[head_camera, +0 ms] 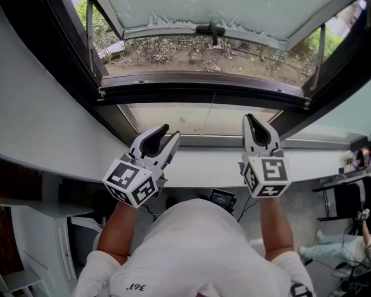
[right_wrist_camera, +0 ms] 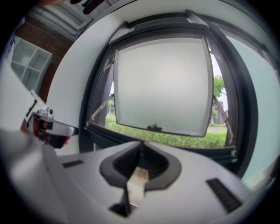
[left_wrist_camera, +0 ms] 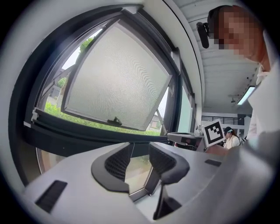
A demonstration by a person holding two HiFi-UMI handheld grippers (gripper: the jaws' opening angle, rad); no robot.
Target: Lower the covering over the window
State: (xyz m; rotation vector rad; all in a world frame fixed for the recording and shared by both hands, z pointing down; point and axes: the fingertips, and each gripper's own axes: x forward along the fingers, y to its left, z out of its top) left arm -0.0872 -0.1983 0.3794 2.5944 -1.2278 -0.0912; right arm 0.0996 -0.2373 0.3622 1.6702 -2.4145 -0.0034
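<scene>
the left tool [head_camera: 171, 131] is held with jaws apart, nothing clamped. the right tool [head_camera: 249, 118] is held with jaws together. both are pointed at the window [head_camera: 203, 87], whose frosted sash [head_camera: 220, 11] is tilted outward. a thin cord [head_camera: 210, 113] hangs between them.

open window sash [head_camera: 232, 14] cut off by the top edge, thin cord [head_camera: 210, 113] too faint to trace upward
</scene>
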